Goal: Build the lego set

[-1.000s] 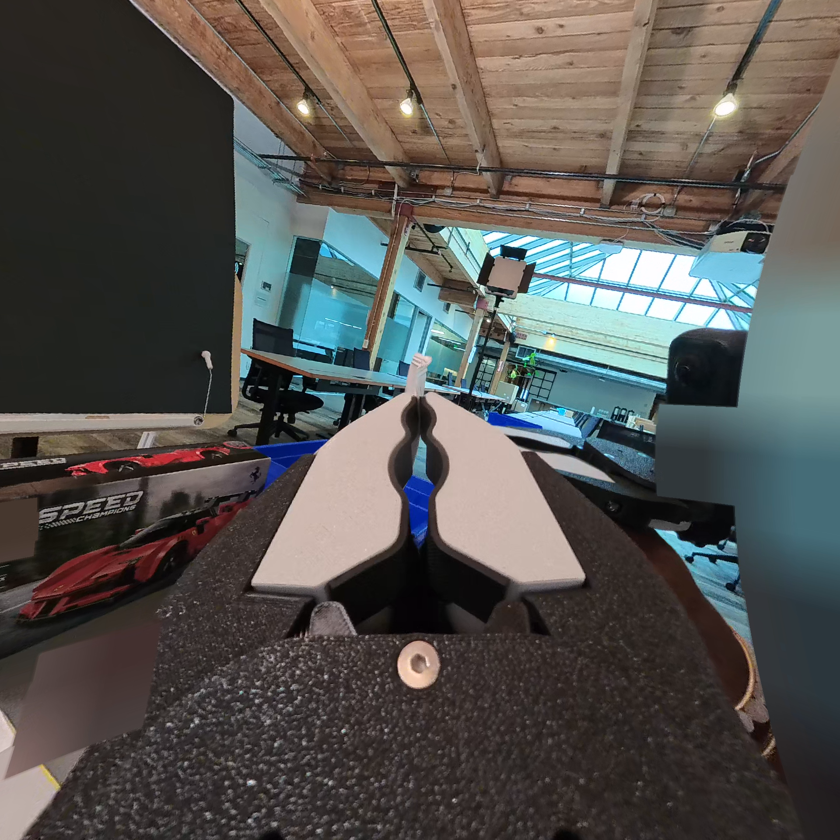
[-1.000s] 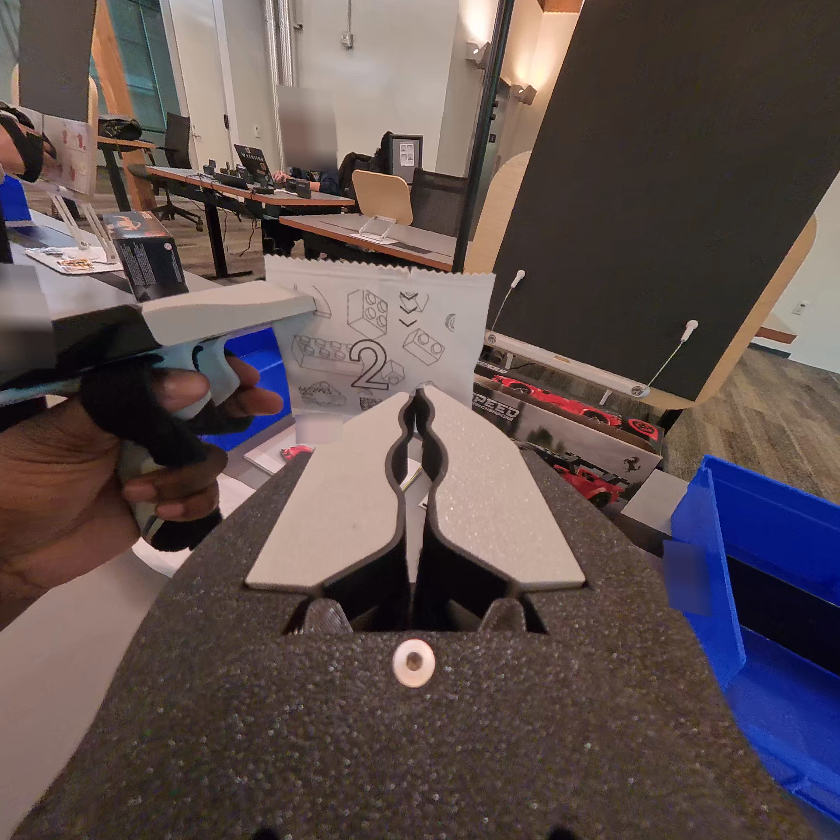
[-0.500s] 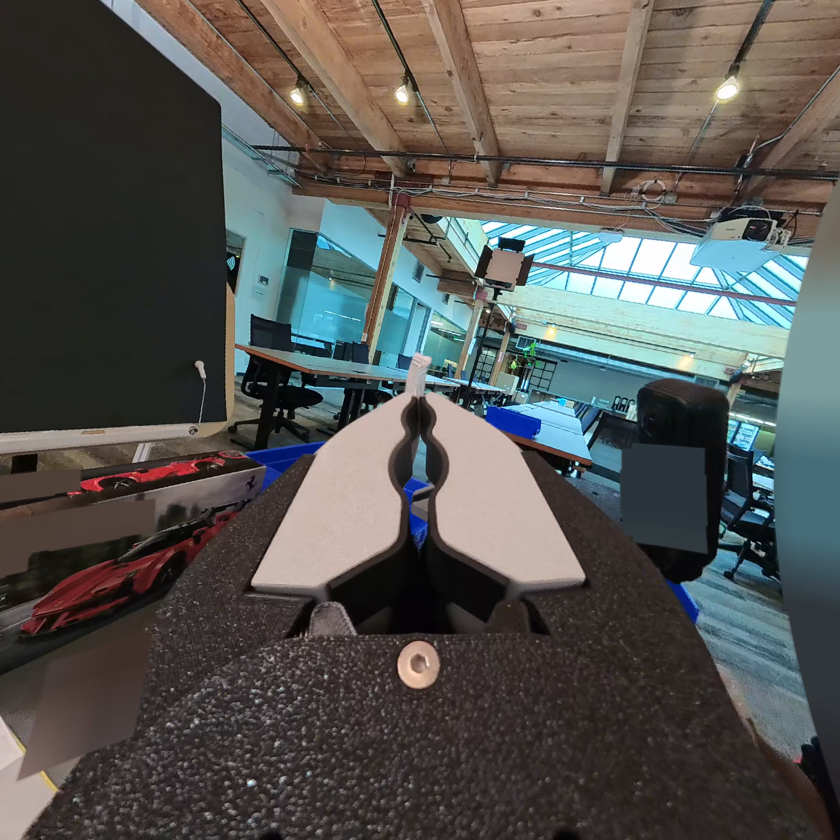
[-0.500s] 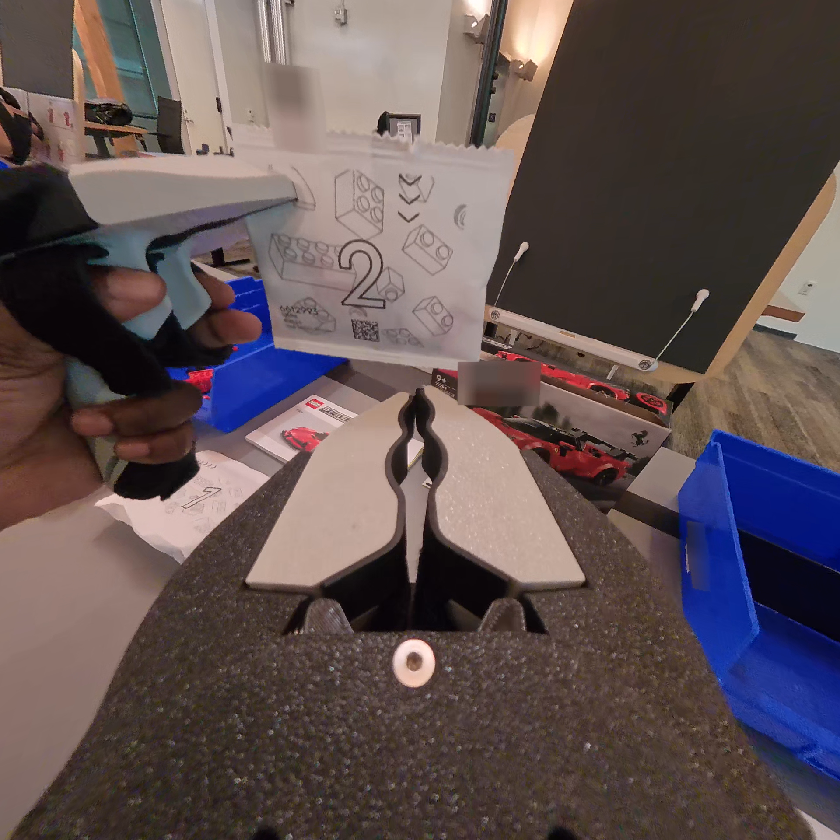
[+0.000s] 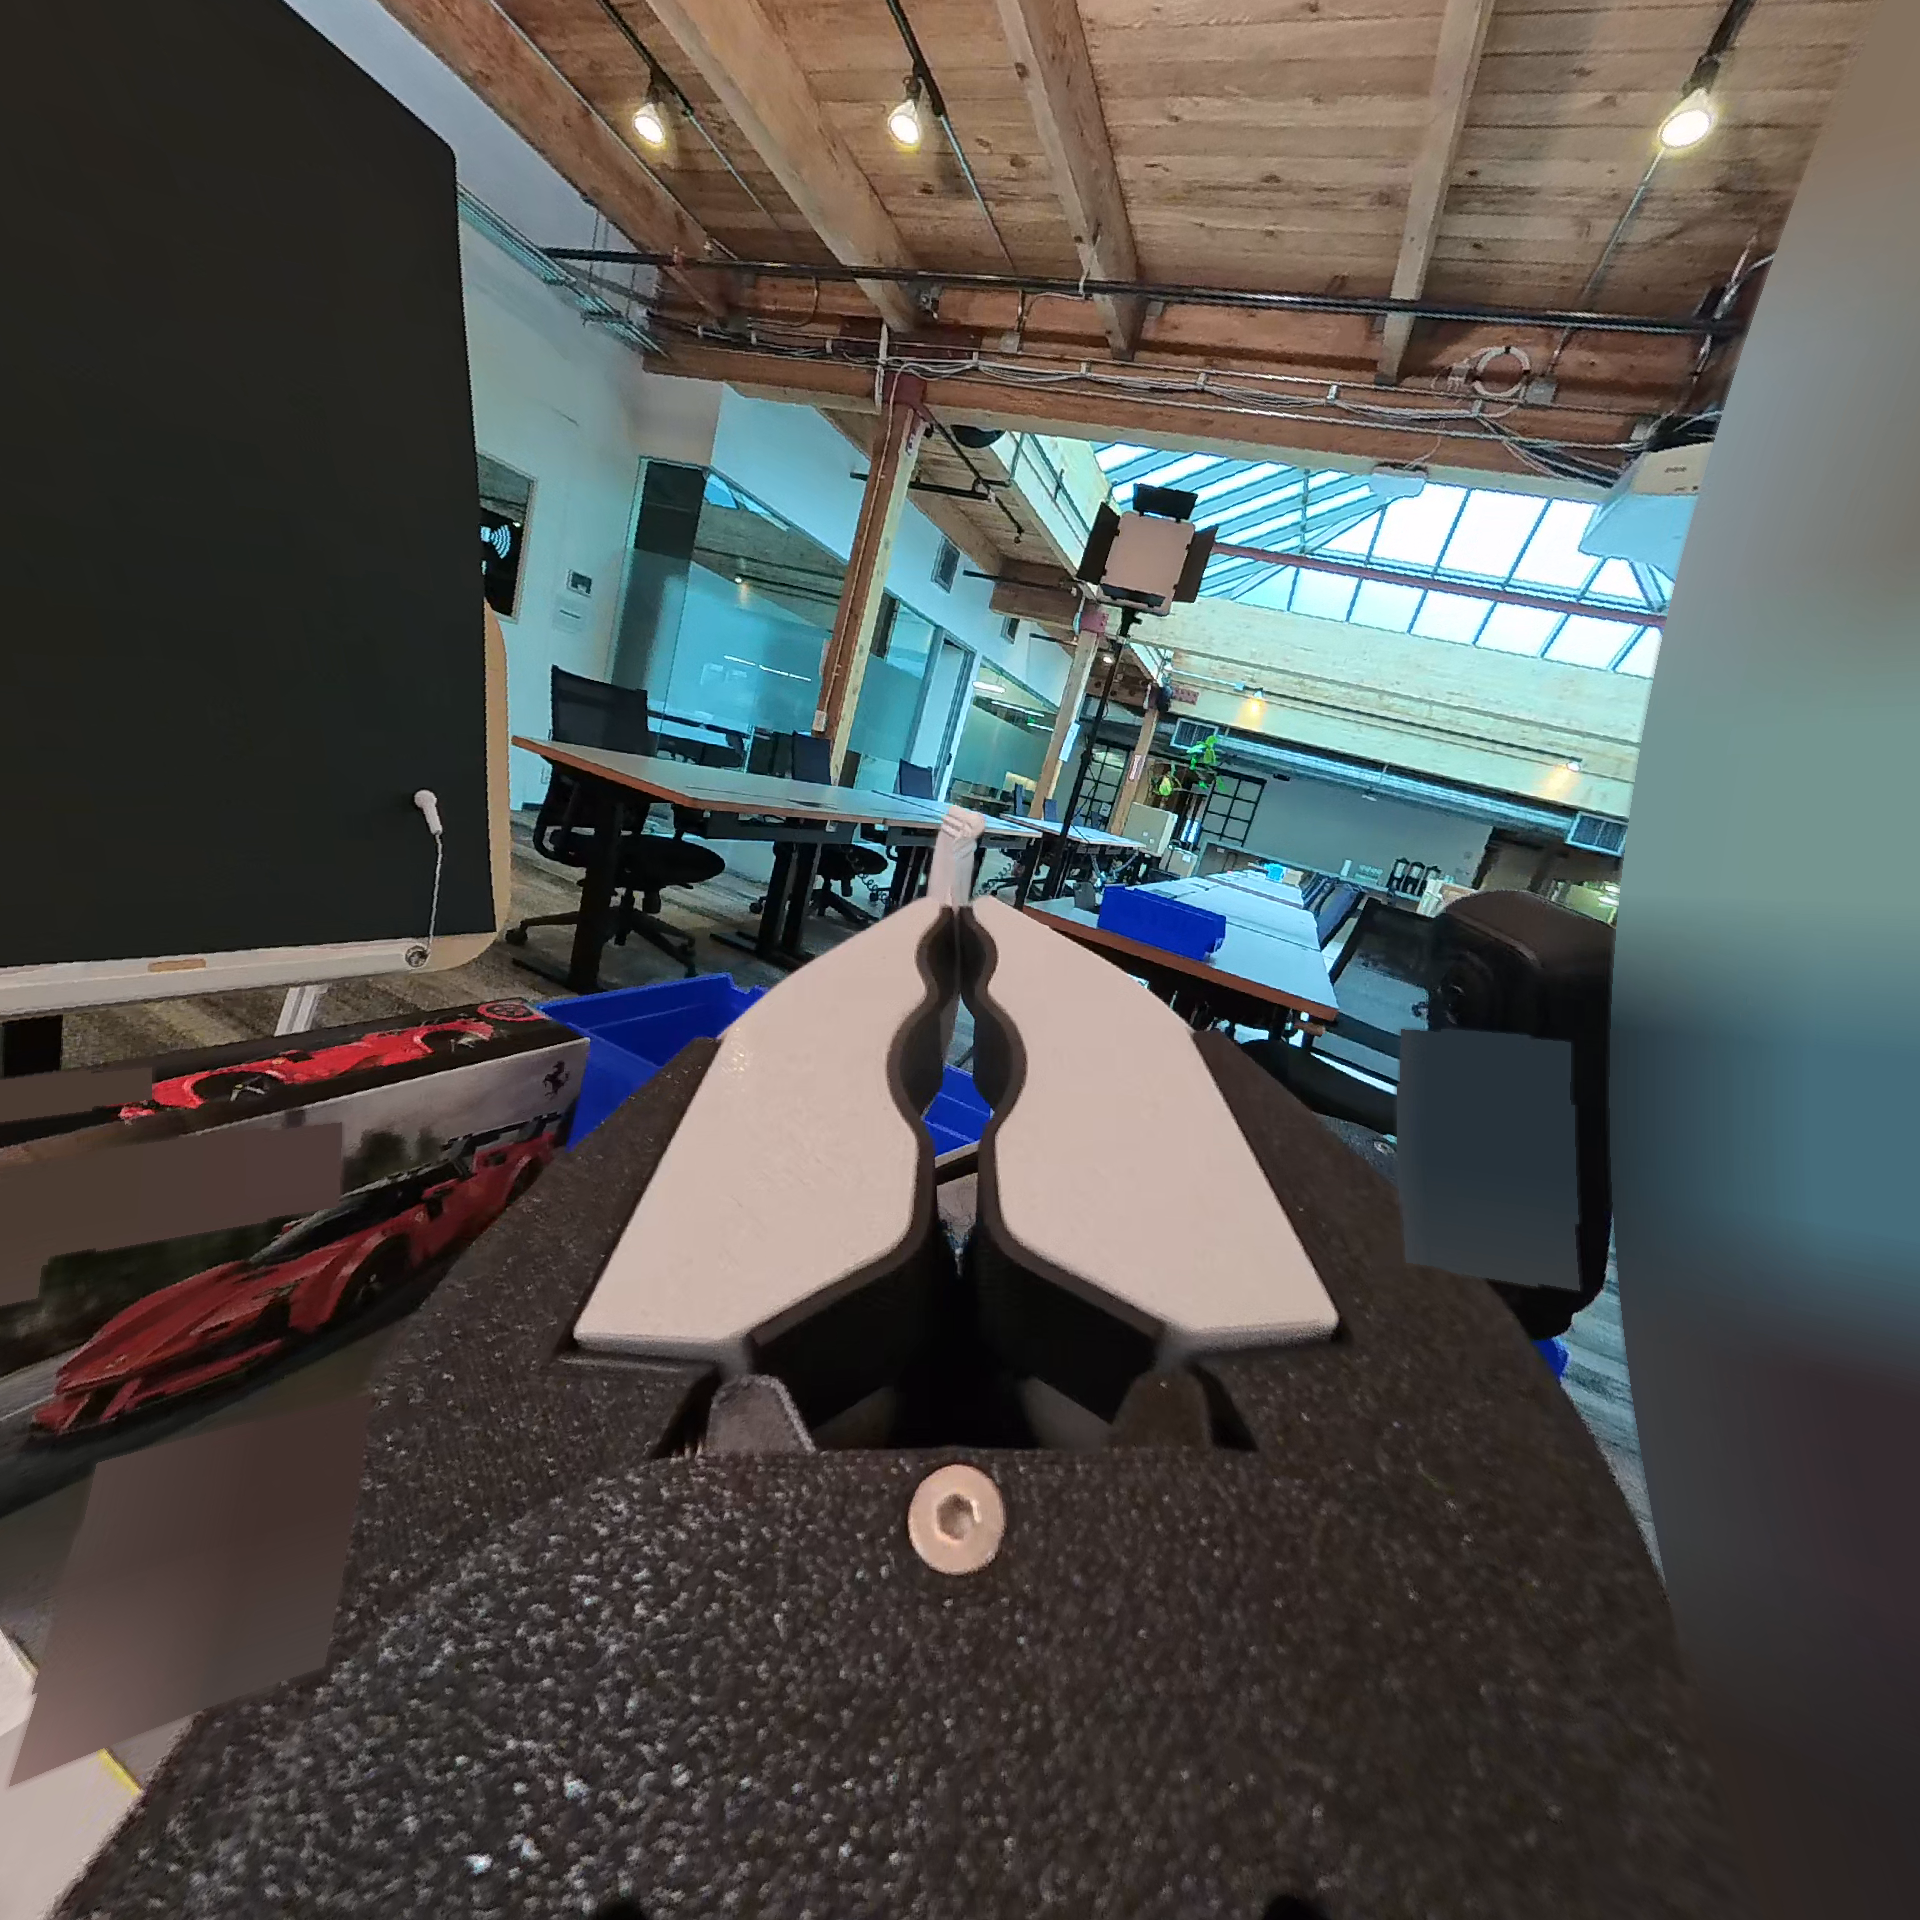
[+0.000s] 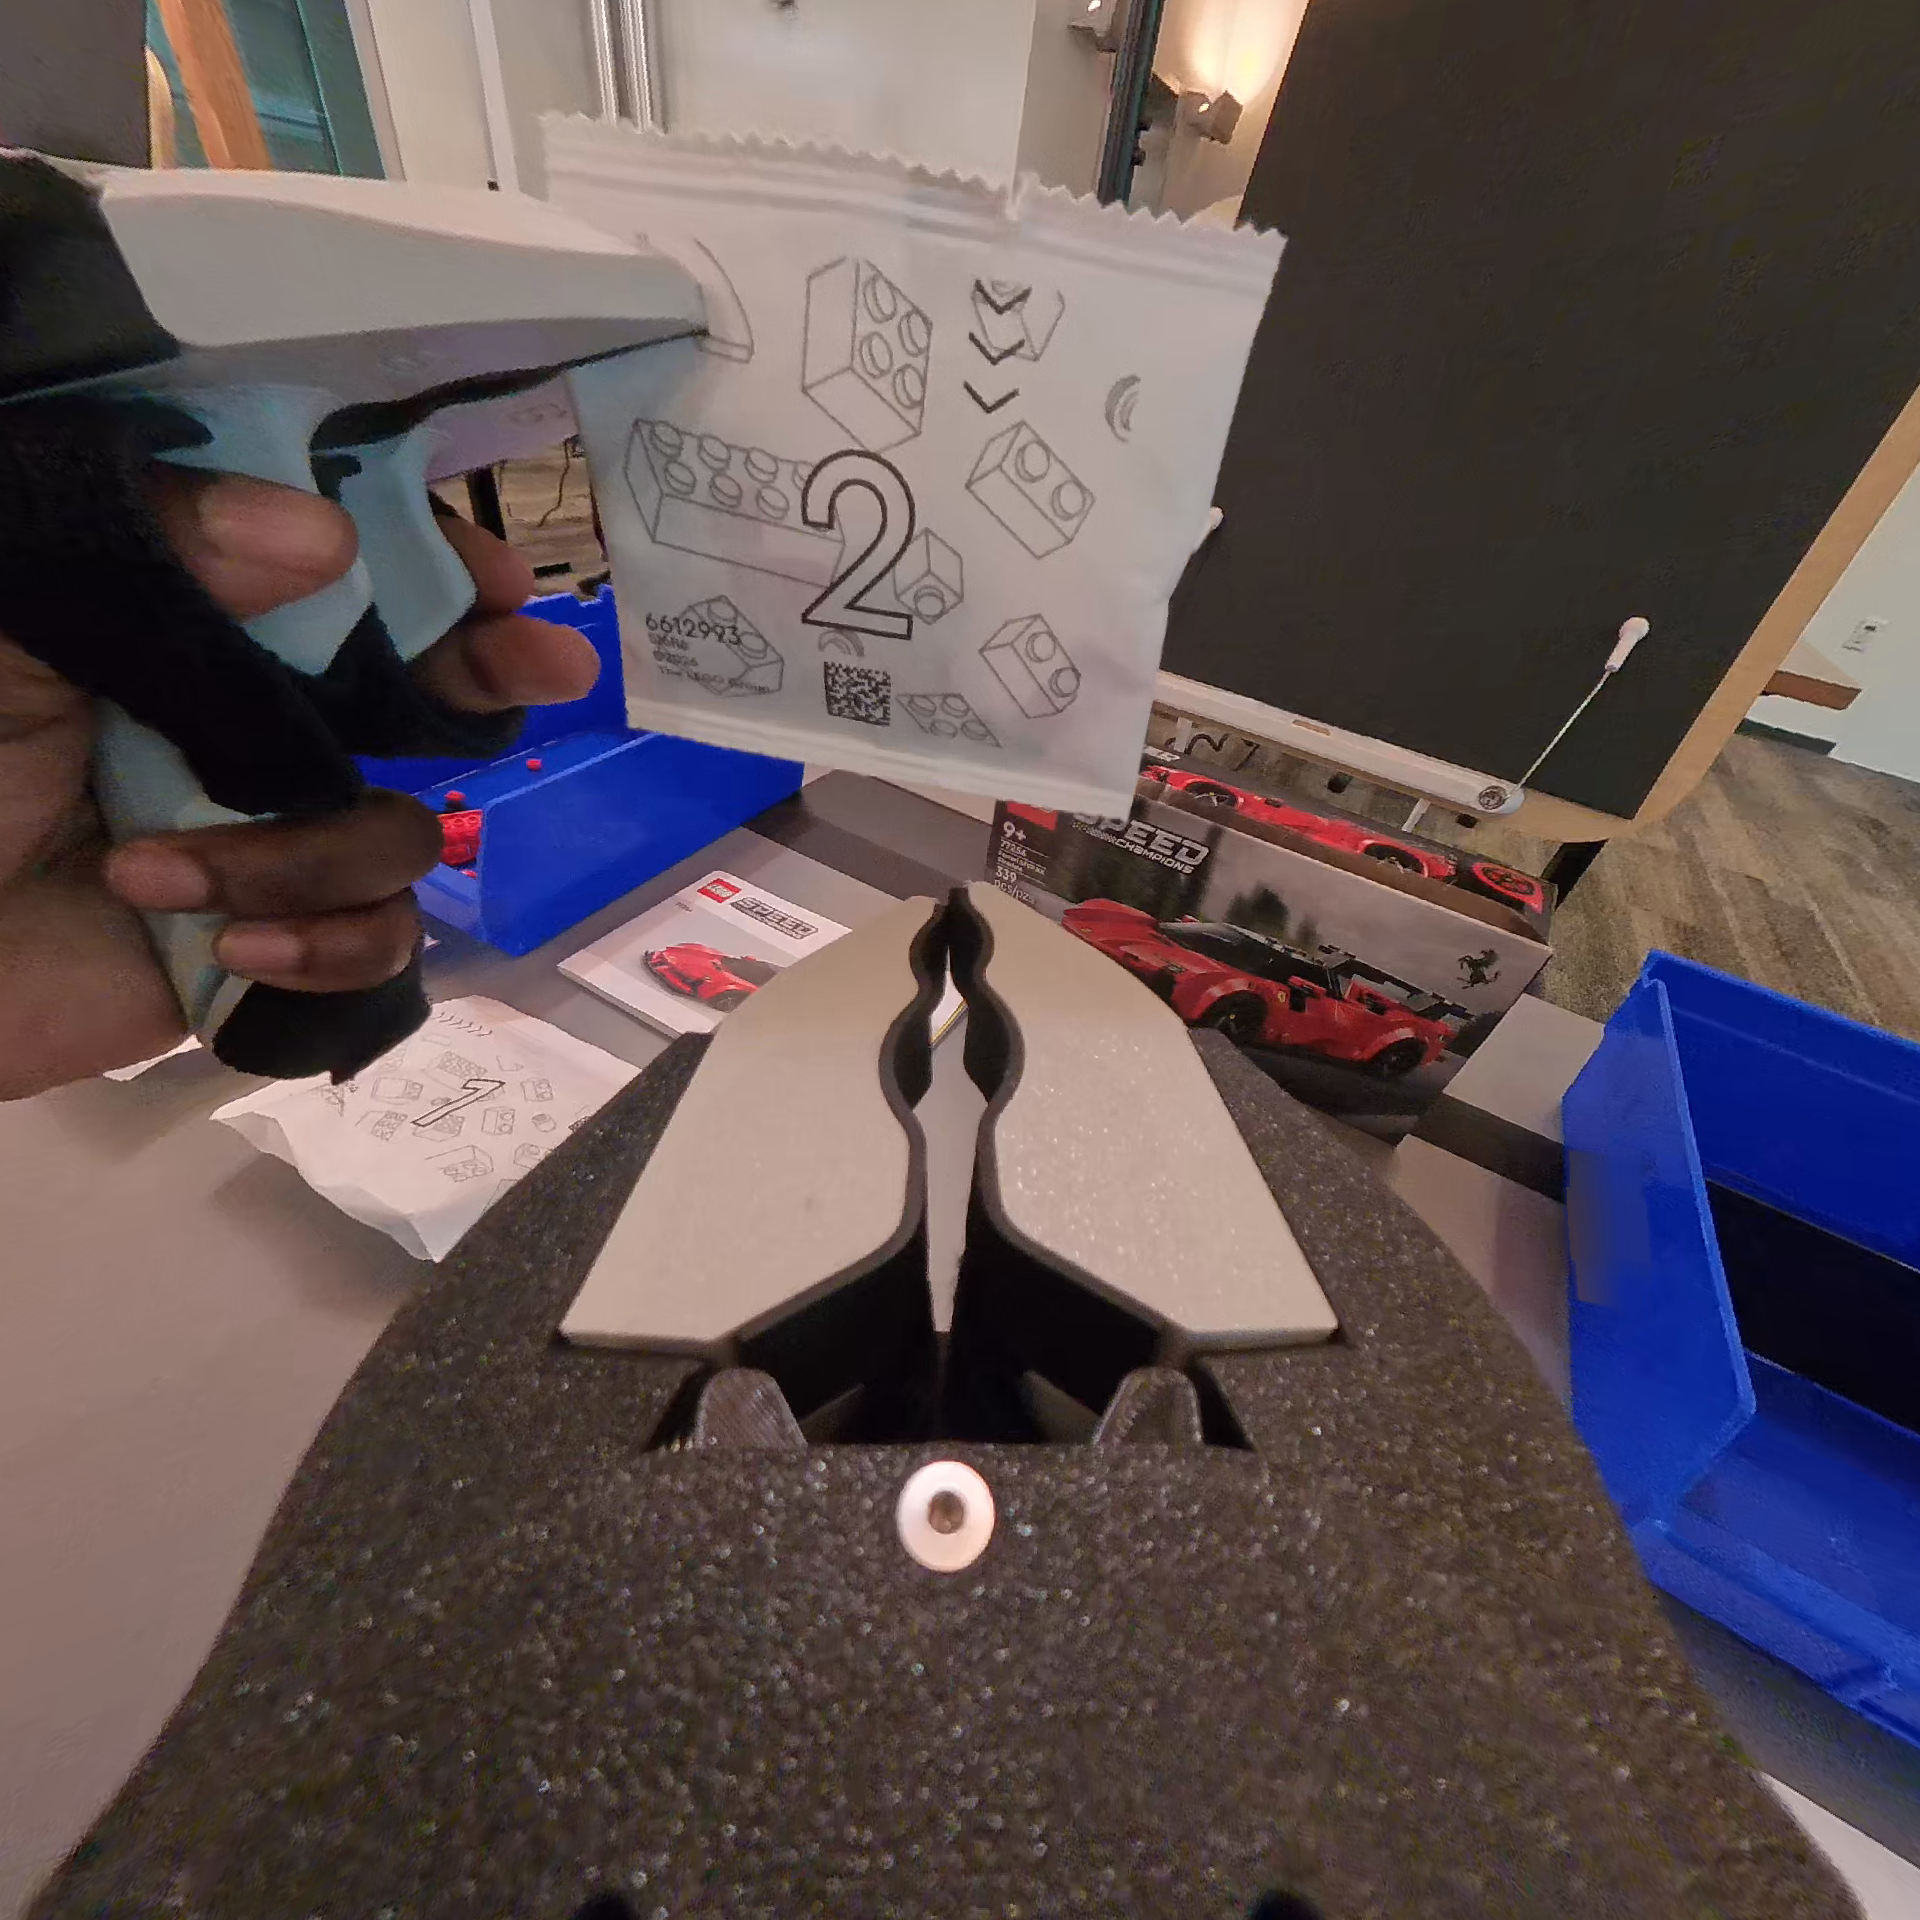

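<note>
Left gripper (image 5: 954,914) jaws are closed on the top left corner of a white paper bag (image 6: 914,468), pads pressing on it; in the left wrist view only a thin white sliver of the bag sticks up past the tips, centre frame. In the right wrist view the bag hangs in the air, upper centre, above the bench (image 6: 156,1299), w/ a tear in its zigzag top edge. It's printed w/ brick outline drawings, a big numeral, small print and a square code. Right gripper (image 6: 951,914) jaws are closed w/ nothing between them, tips below the bag and apart from it.

A hand (image 6: 208,790) in a black fingerless glove grips the left gripper's handle, left of frame. On the grey bench: a second white bag (image 6: 416,1122), crumpled, lower left; a printed booklet (image 6: 696,945) w/ a red car photo, centre; a box (image 6: 1278,966) w/ red car artwork and logos, centre right. A blue bin (image 6: 603,821) behind the hand holds red bricks; another blue bin (image 6: 1714,1247) sits at right edge.

Room: open office, dark panel (image 6: 1558,364) behind the bench, wood beam ceiling (image 5: 1143,156) w/ spot lamps, skylight, rows of desks.
</note>
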`<state>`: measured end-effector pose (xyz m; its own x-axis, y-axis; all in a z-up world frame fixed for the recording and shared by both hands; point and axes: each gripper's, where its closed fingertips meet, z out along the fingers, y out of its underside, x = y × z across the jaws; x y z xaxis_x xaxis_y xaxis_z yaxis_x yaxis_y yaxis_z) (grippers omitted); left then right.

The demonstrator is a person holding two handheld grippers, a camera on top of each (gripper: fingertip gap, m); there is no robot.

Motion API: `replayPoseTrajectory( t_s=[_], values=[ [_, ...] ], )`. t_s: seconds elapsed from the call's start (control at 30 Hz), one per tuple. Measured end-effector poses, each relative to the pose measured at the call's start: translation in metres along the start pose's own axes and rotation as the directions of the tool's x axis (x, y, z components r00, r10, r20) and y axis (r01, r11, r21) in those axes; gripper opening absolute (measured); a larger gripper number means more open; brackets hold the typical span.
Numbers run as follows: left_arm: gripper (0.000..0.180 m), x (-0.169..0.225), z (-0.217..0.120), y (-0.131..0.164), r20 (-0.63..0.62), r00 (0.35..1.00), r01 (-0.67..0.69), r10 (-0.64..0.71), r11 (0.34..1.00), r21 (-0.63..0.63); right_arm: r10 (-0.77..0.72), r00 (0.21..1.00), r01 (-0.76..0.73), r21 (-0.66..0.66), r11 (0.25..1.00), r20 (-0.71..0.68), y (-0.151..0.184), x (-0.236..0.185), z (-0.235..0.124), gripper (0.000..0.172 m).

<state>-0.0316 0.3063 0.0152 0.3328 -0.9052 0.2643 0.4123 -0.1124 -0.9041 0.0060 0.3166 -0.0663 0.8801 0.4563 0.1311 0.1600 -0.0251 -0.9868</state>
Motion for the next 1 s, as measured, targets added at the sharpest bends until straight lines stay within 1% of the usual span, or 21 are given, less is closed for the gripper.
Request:
replayPoseTrajectory(
  t_s=[0.17,0.23,0.37,0.57,0.8,1.0],
  values=[
    [0.0,-0.002,0.0,0.002,0.003,1.0,-0.002,0.002,1.0,-0.002,-0.004,1.0,0.004,0.005,1.0,-0.002,-0.001,0.0,-0.001,0.0],
    [0.0,-0.004,0.0,0.004,0.023,0.999,-0.024,0.025,1.0,-0.003,-0.001,1.0,0.001,0.031,1.0,0.006,-0.007,-0.002,-0.003,0.0],
    [0.0,-0.004,0.002,0.011,0.044,0.997,-0.068,0.068,0.998,-0.009,0.02,0.997,-0.029,0.134,0.991,0.071,-0.04,-0.014,-0.01,0.0],
    [0.0,-0.001,0.007,0.017,0.038,0.994,-0.099,0.1,0.995,-0.015,-0.032,0.994,0.01,0.192,0.981,0.109,-0.073,-0.03,-0.012,0.0],
    [0.0,-0.004,0.004,0.02,0.058,0.988,-0.144,0.145,0.989,-0.027,-0.037,0.988,0.007,0.199,0.98,0.147,-0.081,-0.04,-0.012,0.0],
    [0.0,-0.002,0.003,0.02,0.054,0.988,-0.144,0.145,0.989,-0.026,-0.046,0.991,0.021,0.19,0.981,0.125,-0.079,-0.037,-0.01,0.0]
  ],
)
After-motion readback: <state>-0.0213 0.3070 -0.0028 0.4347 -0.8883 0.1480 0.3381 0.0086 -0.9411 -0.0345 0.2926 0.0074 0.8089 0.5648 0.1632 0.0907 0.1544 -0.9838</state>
